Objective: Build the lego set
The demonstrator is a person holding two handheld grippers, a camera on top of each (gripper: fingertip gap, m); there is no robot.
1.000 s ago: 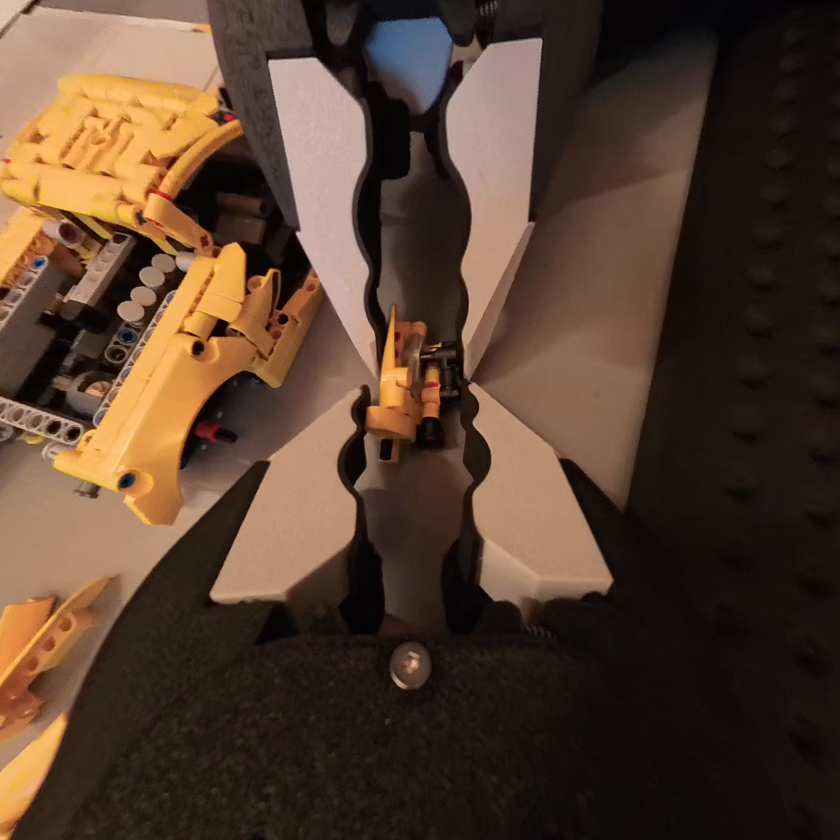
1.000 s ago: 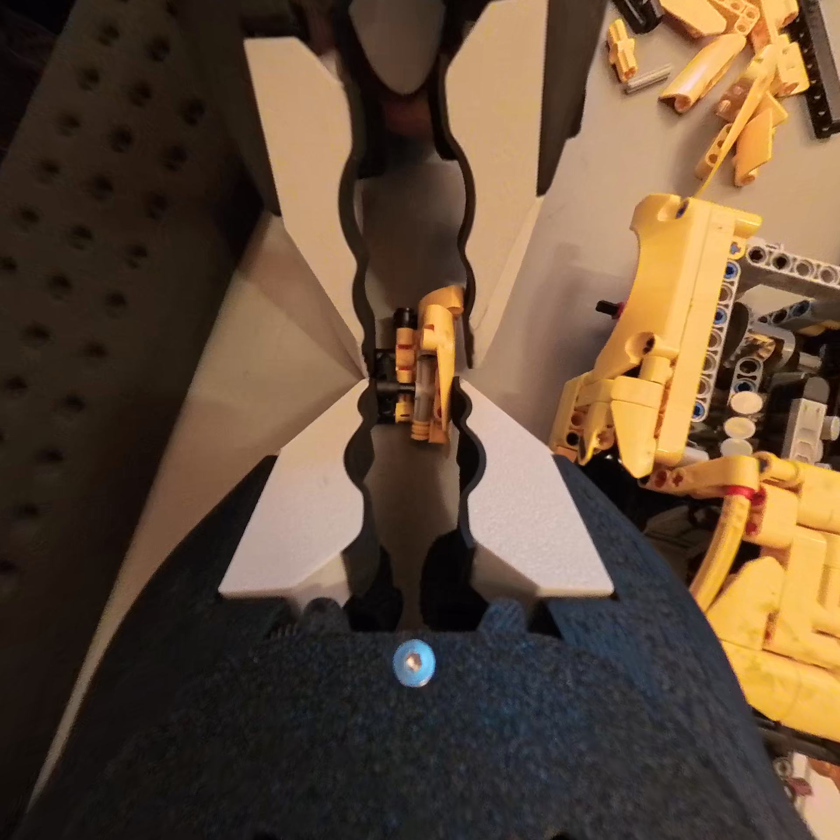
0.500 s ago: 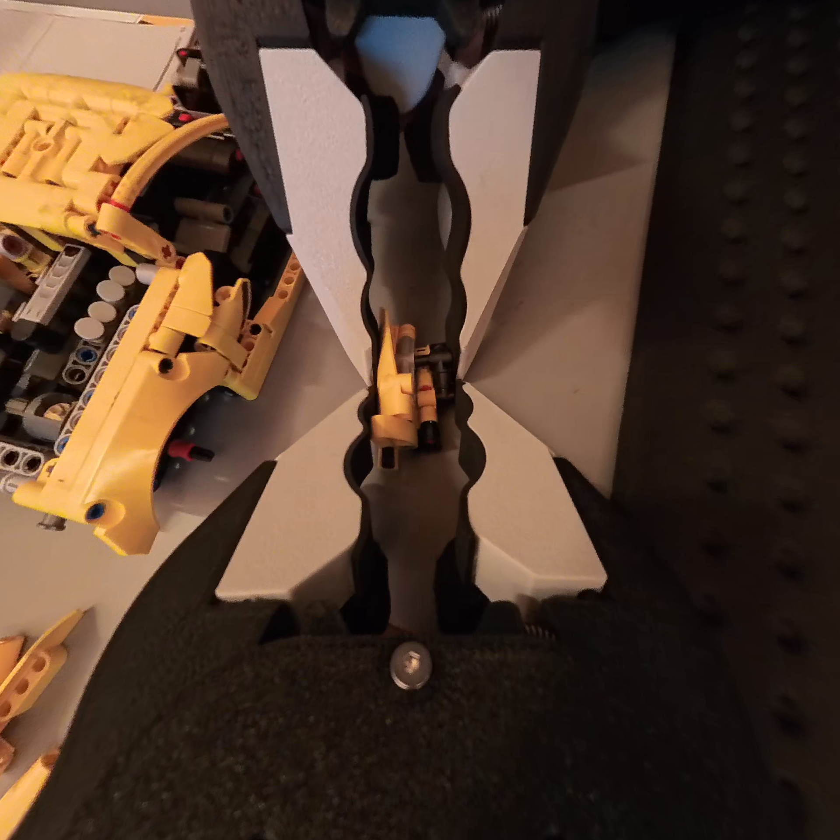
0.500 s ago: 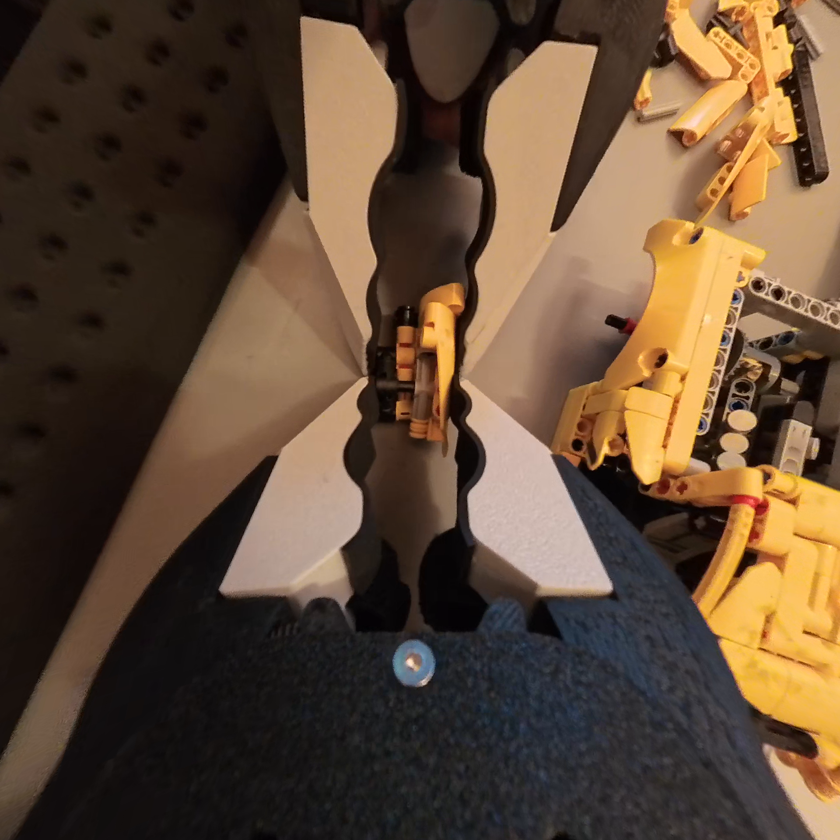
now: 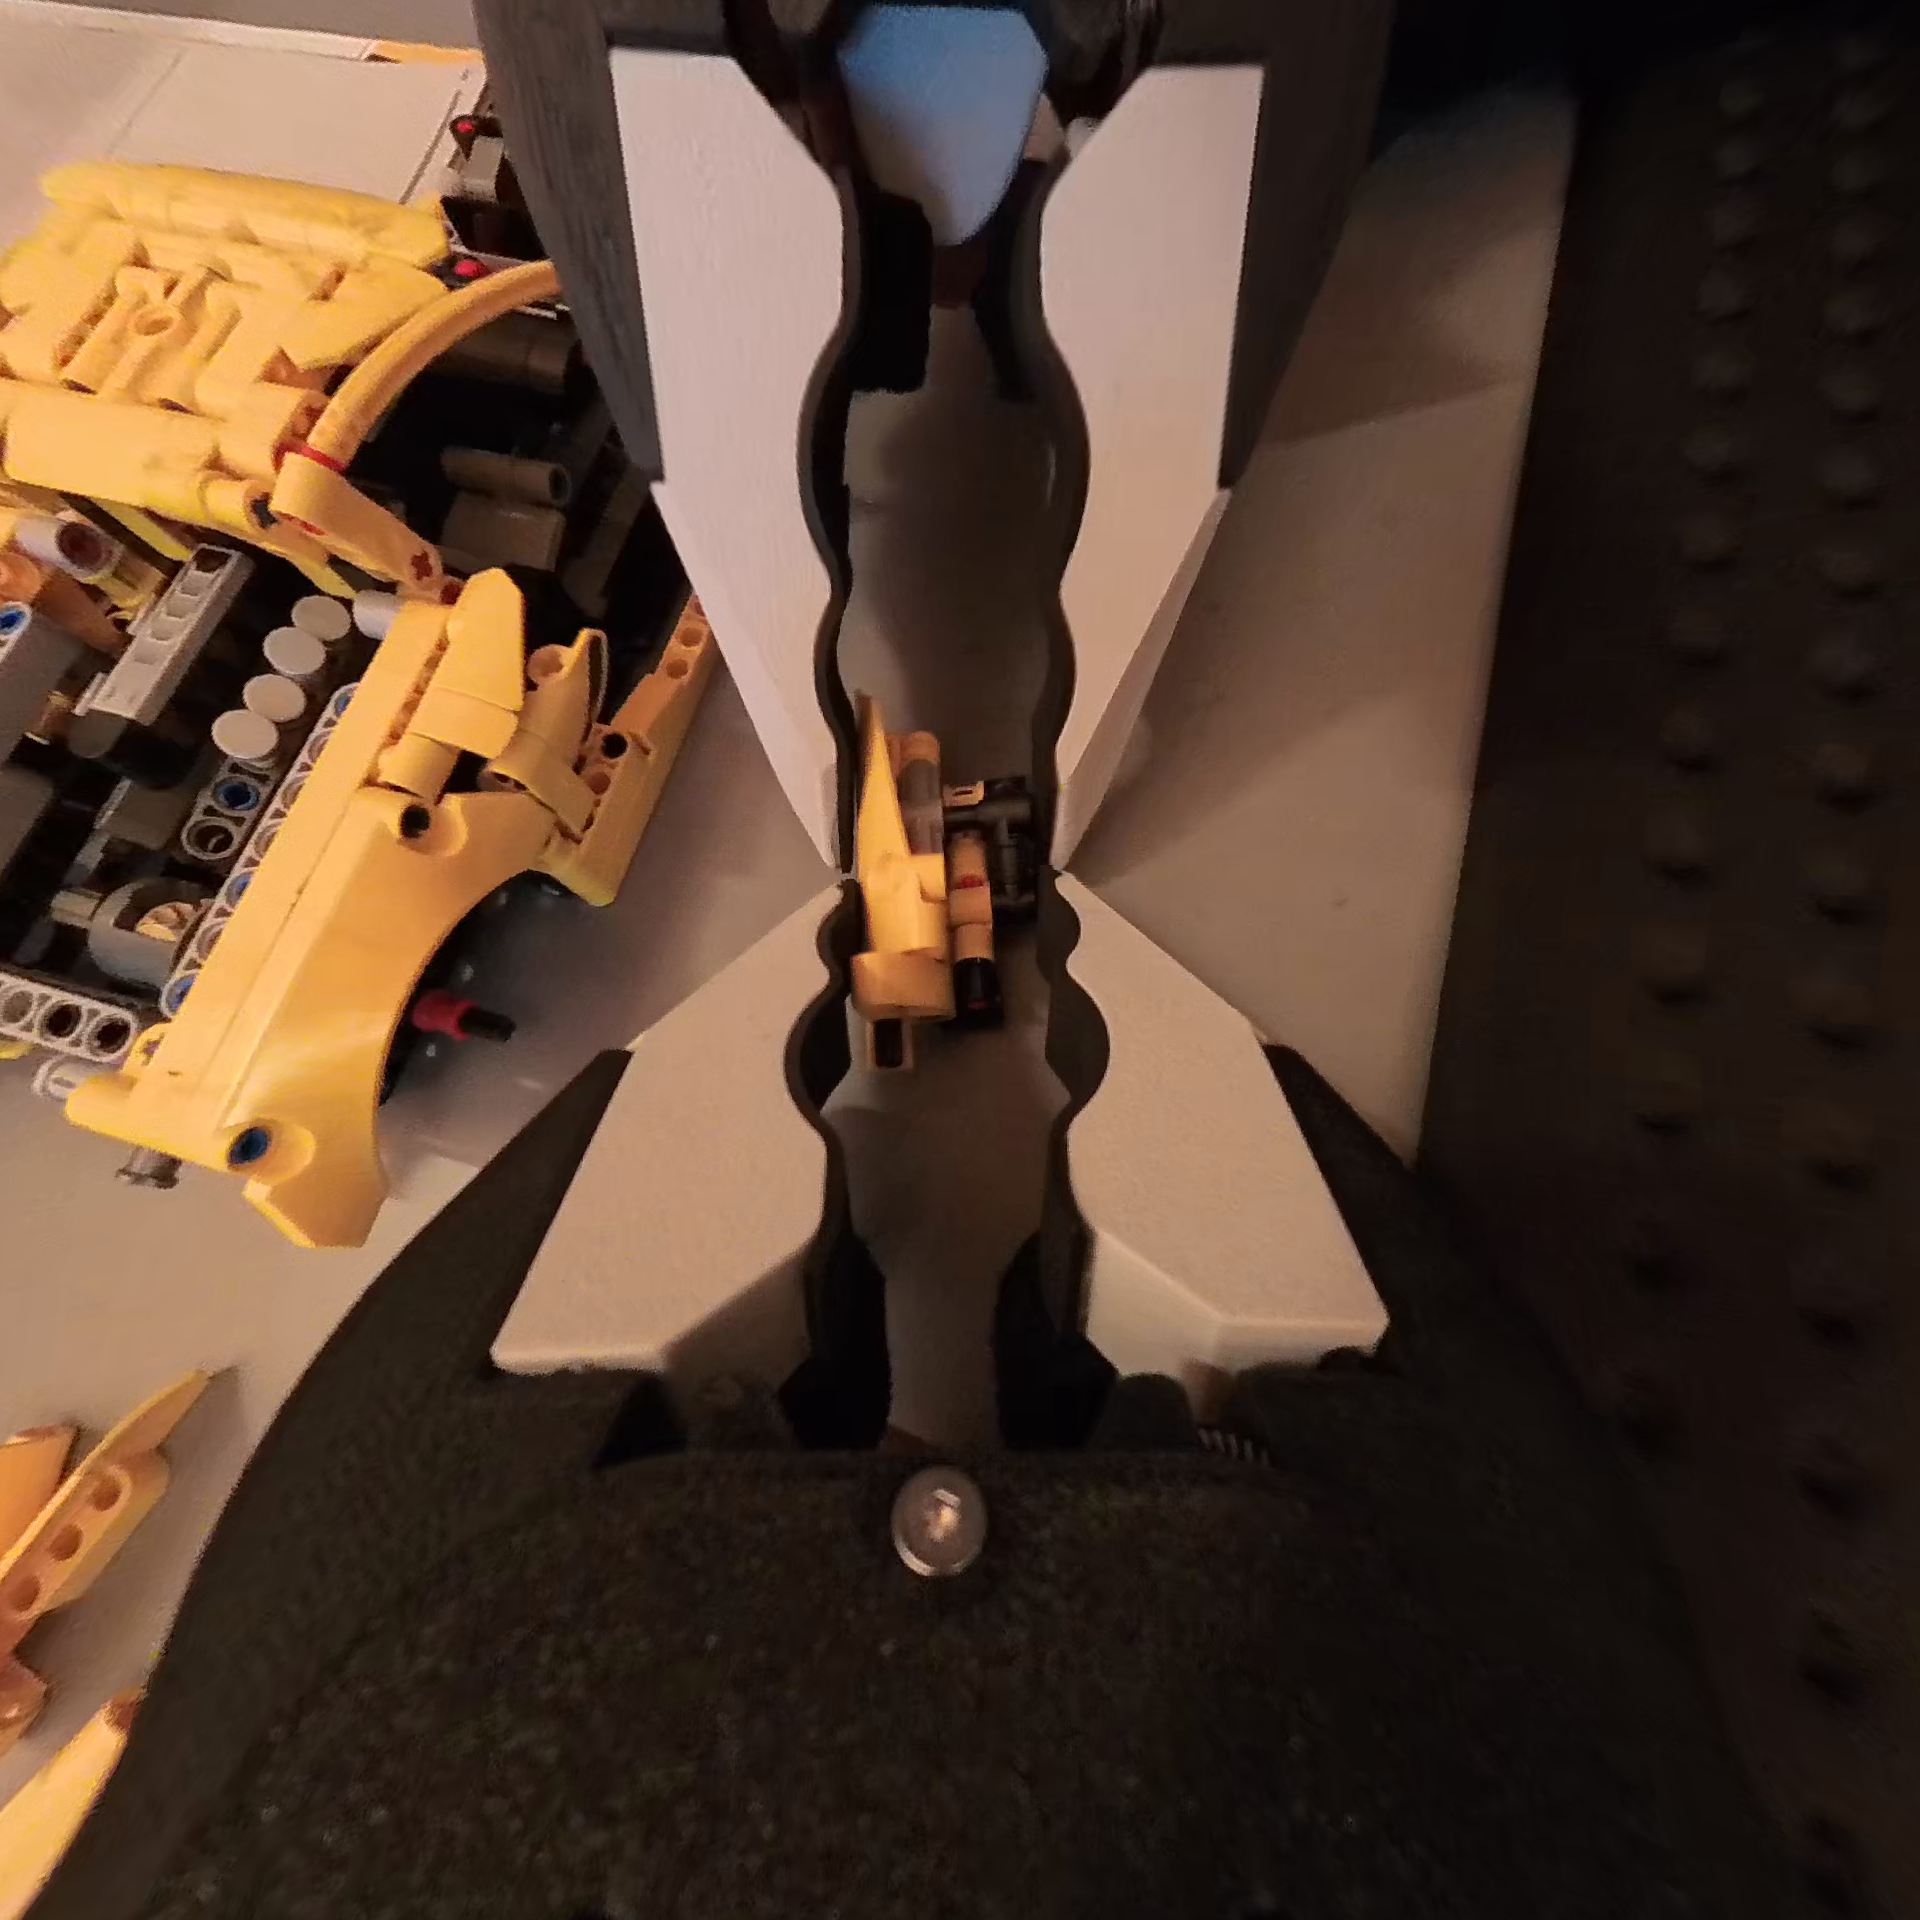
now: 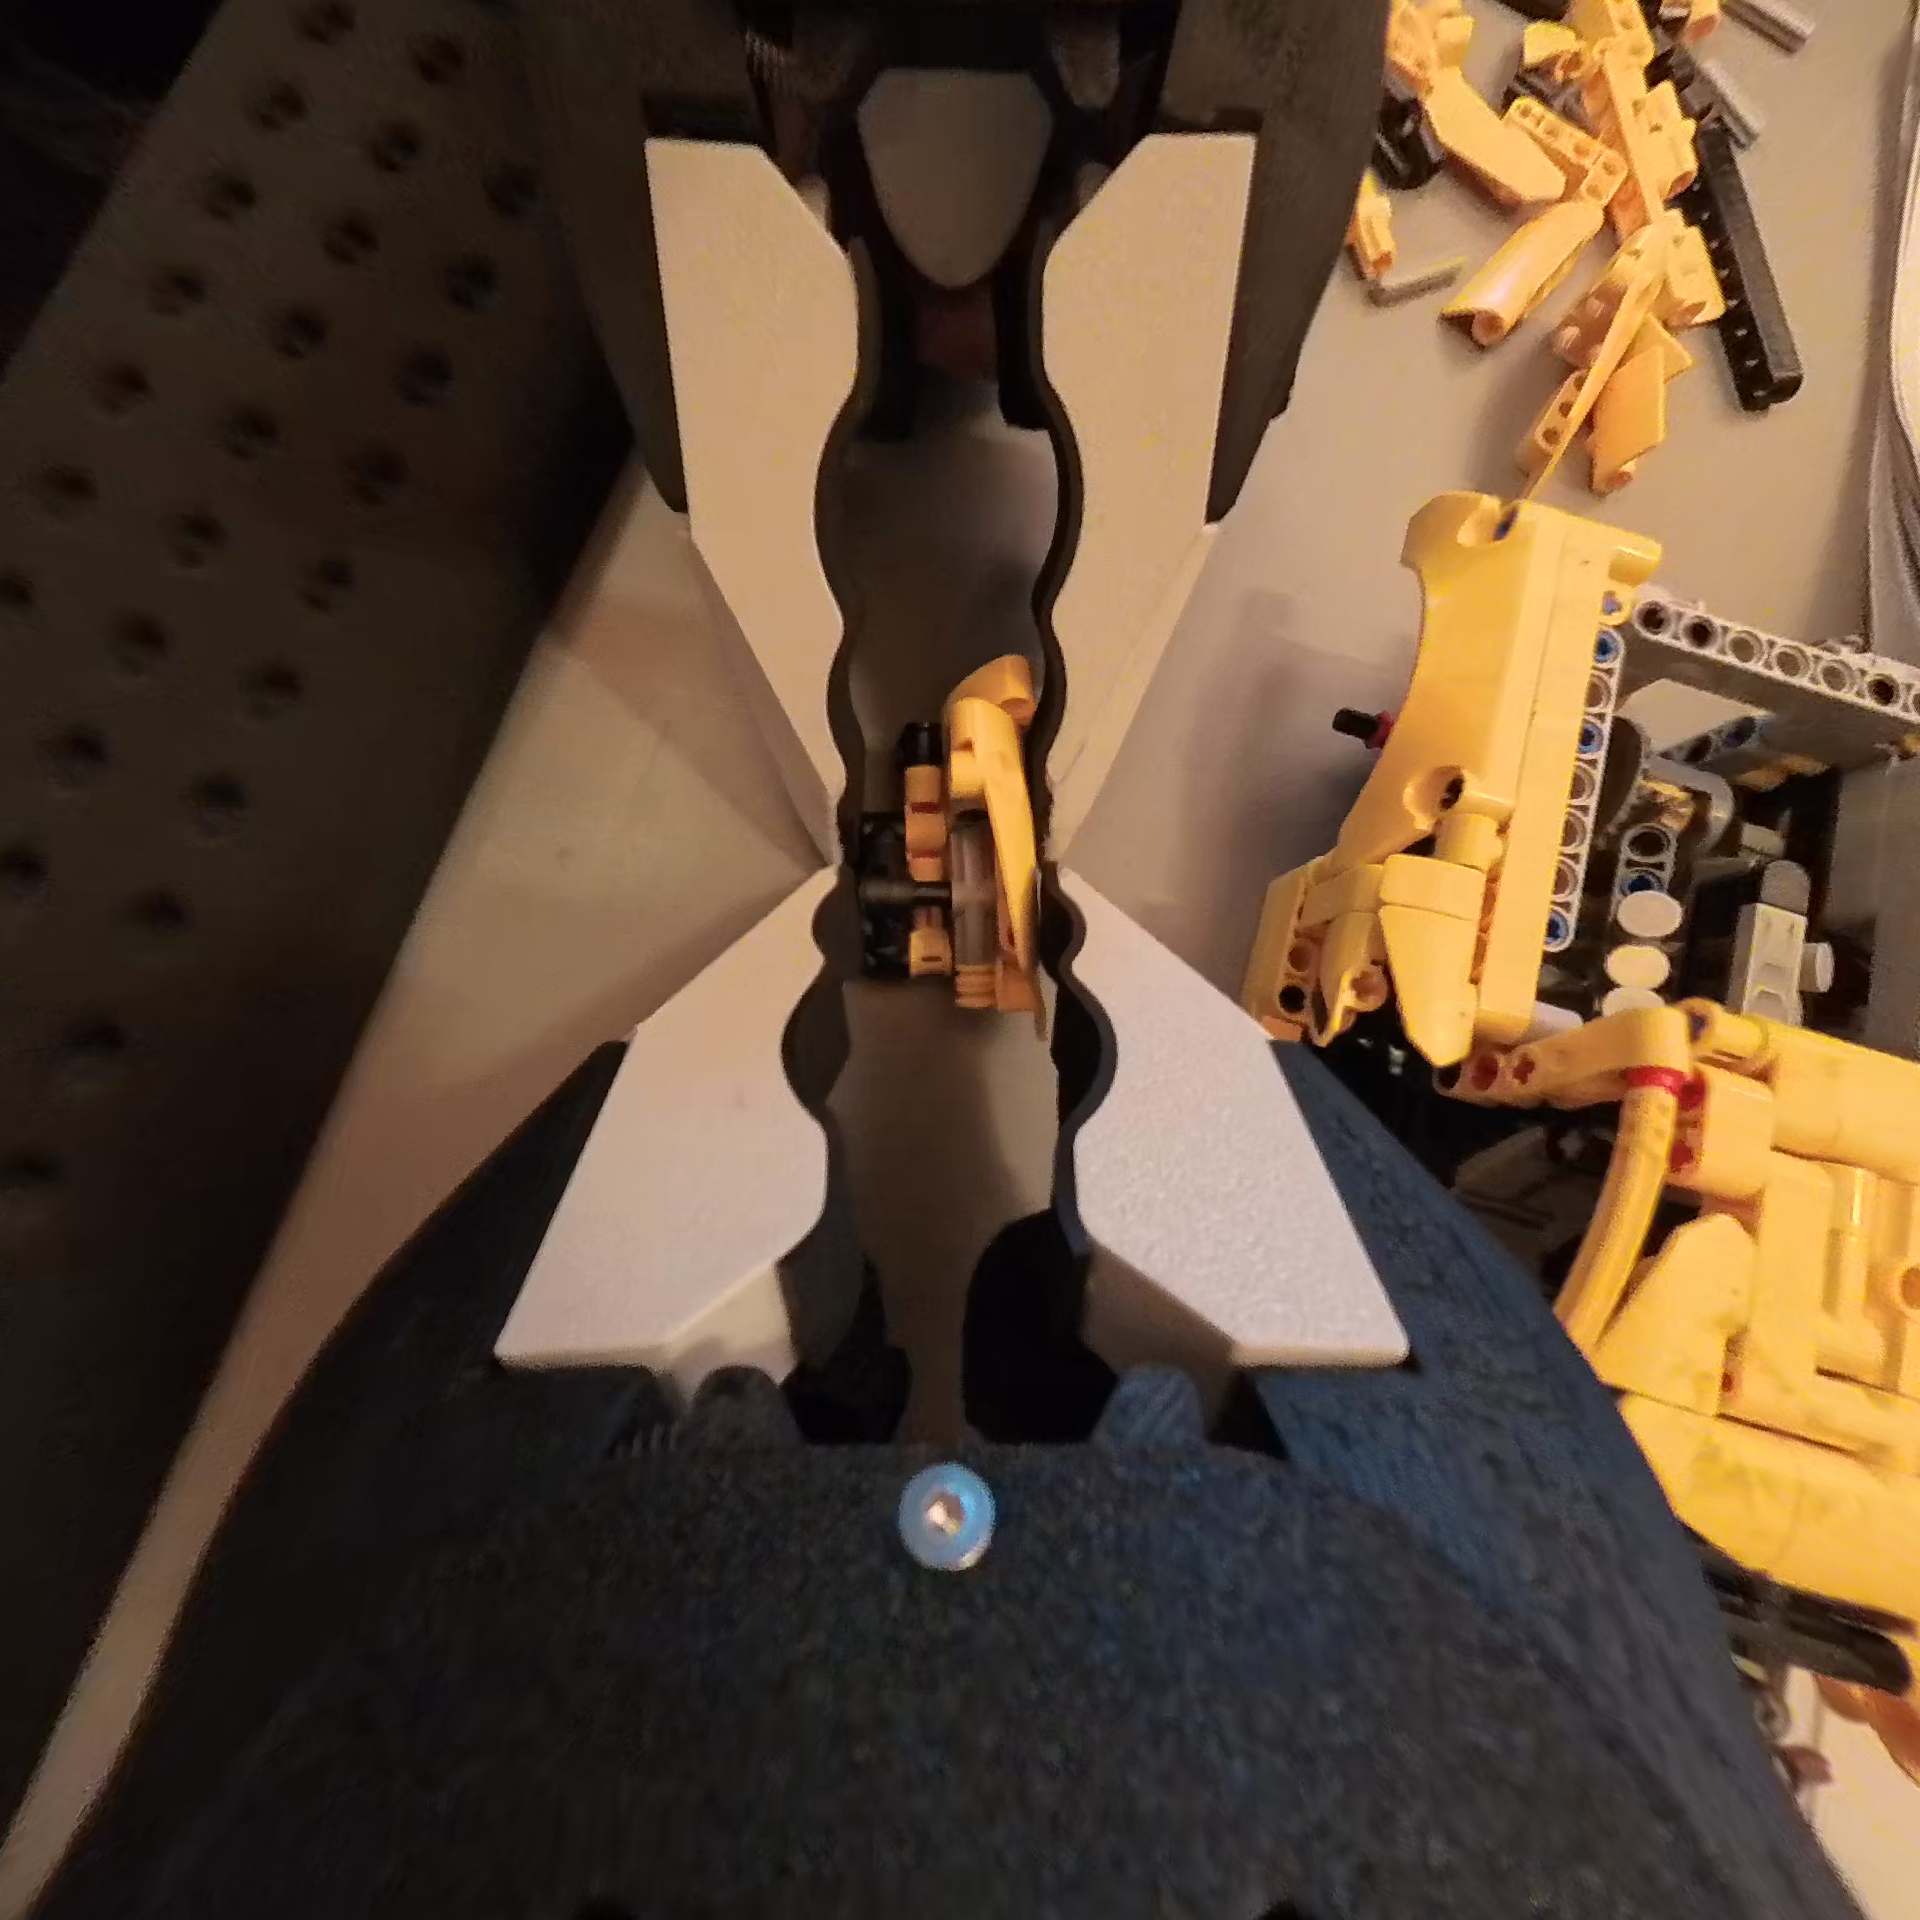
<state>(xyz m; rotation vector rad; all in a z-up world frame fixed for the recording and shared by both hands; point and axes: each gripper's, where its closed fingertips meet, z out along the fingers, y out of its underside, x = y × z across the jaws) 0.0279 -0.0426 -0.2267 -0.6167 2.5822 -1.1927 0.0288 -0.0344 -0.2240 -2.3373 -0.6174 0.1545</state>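
We have both grippers tip to tip over the pale table (image 5: pixel 1299 644), sharing one small yellow-and-black sub-assembly (image 5: pixel 930 883). The left gripper (image 5: pixel 940 883) and the right gripper (image 6: pixel 940 873) are each closed down on it — fingers pressing its sides, neither one free.

Key relation: the sub-assembly's long axis runs along the fingers, not across them, so it sits end-on between the two tools. Its yellow curved panel faces the car model (image 5: pixel 312 831); the black pins face away, toward the dark perforated board (image 5: pixel 1714 935).

The model lies to the left gripper's left and to the right gripper's right — same side of the table, just beside the tools, not touching. Loose yellow parts (image 6: pixel 1558 177) lie beyond it.

Our read: mating needs a sideways shift toward the wheel-arch panel (image 6: pixel 1475 727). Neither gripper looks clearly nearer.
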